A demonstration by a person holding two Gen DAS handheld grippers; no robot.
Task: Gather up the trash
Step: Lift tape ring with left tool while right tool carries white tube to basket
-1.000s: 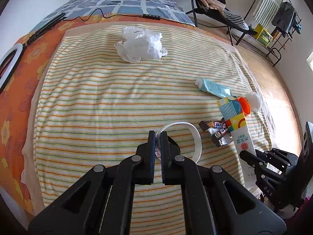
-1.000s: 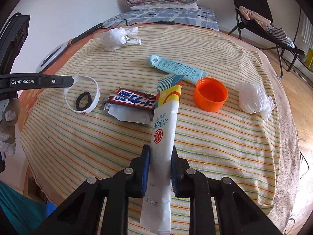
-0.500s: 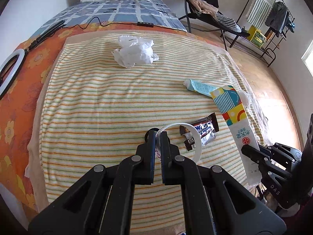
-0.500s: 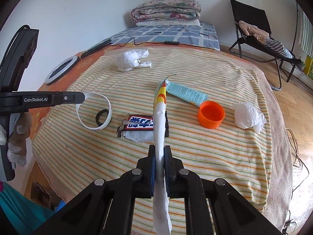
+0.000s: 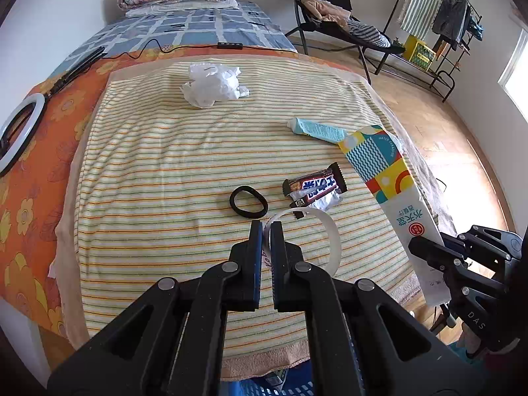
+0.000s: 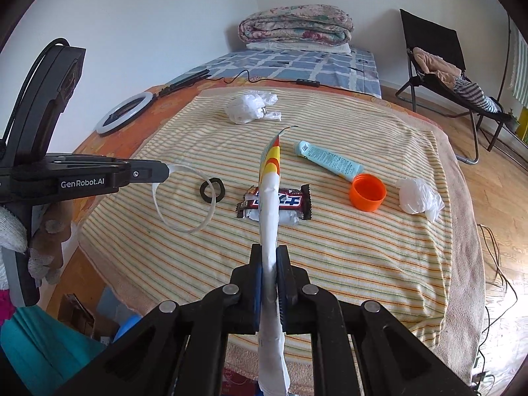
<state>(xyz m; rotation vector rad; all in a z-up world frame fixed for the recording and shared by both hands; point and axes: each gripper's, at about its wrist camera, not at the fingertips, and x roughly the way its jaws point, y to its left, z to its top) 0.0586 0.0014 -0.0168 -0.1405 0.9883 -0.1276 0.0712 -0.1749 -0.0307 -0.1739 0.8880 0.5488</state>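
Note:
My left gripper (image 5: 266,227) is shut on a white plastic ring strip (image 5: 332,234), held above the striped towel (image 5: 165,171); it shows in the right wrist view too (image 6: 184,194). My right gripper (image 6: 270,257) is shut on a flattened colourful carton (image 6: 270,198), lifted edge-on; it also shows in the left wrist view (image 5: 386,178). On the towel lie a black band (image 5: 247,201), a candy wrapper (image 5: 313,188), a teal tube (image 5: 316,128), an orange cap (image 6: 367,194) and two crumpled white bags (image 5: 214,84) (image 6: 417,198).
A ring light (image 6: 123,117) and black cable lie on the orange sheet at left. A folded quilt (image 6: 295,26) sits at the bed's far end. A black chair (image 6: 442,66) and a clothes rack (image 5: 439,16) stand on the wooden floor at right. A blue bin (image 5: 264,386) shows below.
Both grippers have lifted and pulled back from the towel with their loads. The black band now lies uncovered, apart from the white ring. The carton hangs clear of the candy wrapper.

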